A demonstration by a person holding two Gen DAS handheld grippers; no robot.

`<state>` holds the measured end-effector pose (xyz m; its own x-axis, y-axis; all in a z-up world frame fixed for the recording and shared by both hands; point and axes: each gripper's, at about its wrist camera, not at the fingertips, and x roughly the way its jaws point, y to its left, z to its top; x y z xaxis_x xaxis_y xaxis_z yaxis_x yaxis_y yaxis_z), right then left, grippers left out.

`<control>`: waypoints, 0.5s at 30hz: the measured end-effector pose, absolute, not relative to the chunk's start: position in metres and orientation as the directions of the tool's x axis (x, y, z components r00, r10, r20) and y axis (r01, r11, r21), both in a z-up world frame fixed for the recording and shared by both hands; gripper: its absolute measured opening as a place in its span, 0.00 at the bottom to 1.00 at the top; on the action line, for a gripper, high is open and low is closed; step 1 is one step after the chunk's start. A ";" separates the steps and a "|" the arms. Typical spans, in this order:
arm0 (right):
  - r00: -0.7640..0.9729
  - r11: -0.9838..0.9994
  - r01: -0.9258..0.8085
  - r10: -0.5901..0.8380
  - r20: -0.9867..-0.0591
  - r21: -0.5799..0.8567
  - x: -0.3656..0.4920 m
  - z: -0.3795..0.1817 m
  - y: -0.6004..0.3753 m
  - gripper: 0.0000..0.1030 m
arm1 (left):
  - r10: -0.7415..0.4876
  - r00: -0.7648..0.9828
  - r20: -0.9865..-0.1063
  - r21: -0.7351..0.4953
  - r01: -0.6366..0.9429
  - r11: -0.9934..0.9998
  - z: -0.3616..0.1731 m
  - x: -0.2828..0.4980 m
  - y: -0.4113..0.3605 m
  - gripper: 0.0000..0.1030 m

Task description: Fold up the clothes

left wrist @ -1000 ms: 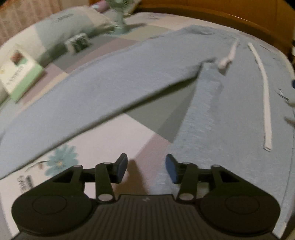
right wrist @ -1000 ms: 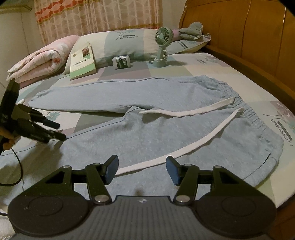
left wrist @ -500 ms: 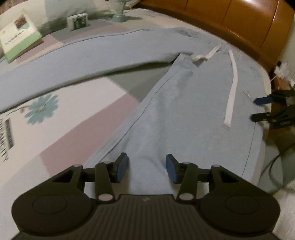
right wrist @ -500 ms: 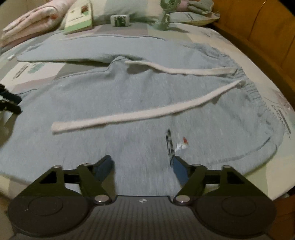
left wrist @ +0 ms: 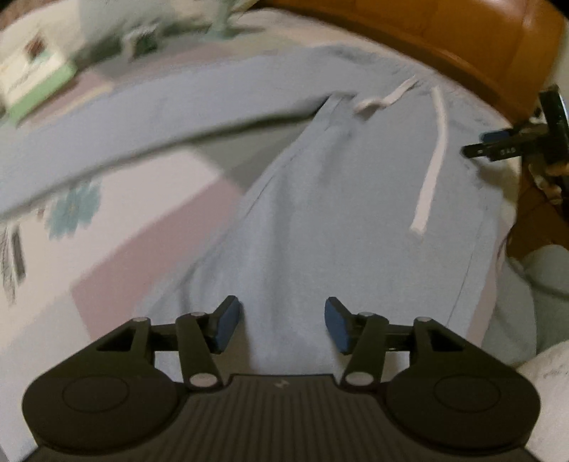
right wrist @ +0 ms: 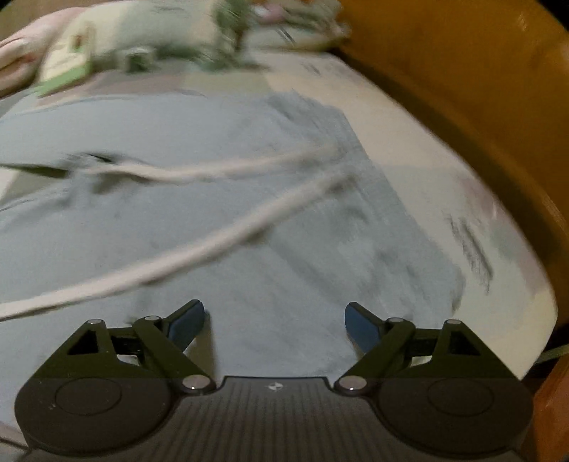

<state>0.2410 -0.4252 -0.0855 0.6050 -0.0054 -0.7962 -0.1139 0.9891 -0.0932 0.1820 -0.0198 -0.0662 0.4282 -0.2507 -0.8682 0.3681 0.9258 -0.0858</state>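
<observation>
Two views, both blurred. Left wrist view: blue sweatpants [left wrist: 320, 213] lie spread flat on the bed [left wrist: 117, 256], legs splayed apart, white drawstring [left wrist: 432, 167] trailing loose. The left gripper [left wrist: 282, 325] hangs low over the nearer leg, jaws released, holding nothing; probably placed to take that cloth. Right wrist view: the right gripper [right wrist: 275, 325] sits above the waistband end near the bed edge, jaws released and empty, seemingly lined up for a matching hold.

A home bedroom: patterned bedsheet [left wrist: 149, 227], wooden headboard [right wrist: 462, 89], pillows [right wrist: 149, 32].
</observation>
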 end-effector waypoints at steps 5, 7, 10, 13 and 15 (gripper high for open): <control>0.629 0.987 -0.131 0.013 -0.778 -0.088 0.224 -0.091 -0.433 0.90 | -0.195 0.425 -0.884 -0.078 0.278 0.958 -0.069 0.159 0.010 0.63; 0.620 0.982 -0.131 -0.026 -0.784 -0.136 0.222 -0.089 -0.423 0.93 | -0.173 0.425 -0.888 -0.071 0.244 0.967 -0.062 0.152 0.020 0.62; 0.621 0.974 -0.148 -0.042 -0.783 -0.170 0.220 -0.084 -0.410 0.93 | -0.188 0.466 -0.864 -0.078 0.245 0.966 -0.056 0.147 0.030 0.65; 0.631 0.971 -0.164 -0.033 -0.775 -0.174 0.215 -0.078 -0.396 0.93 | -0.169 0.469 -0.867 -0.084 0.196 0.977 -0.072 0.155 0.039 0.66; 0.642 0.969 -0.172 -0.026 -0.766 -0.177 0.209 -0.073 -0.387 0.93 | -0.159 0.520 -0.839 -0.080 0.170 0.982 -0.079 0.162 0.048 0.66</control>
<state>0.2093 -0.3874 -0.0731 0.6418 -0.0260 -0.7665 -0.1721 0.9691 -0.1769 0.1624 0.0480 -0.0787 0.5198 -0.1586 -0.8394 0.1698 0.9822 -0.0804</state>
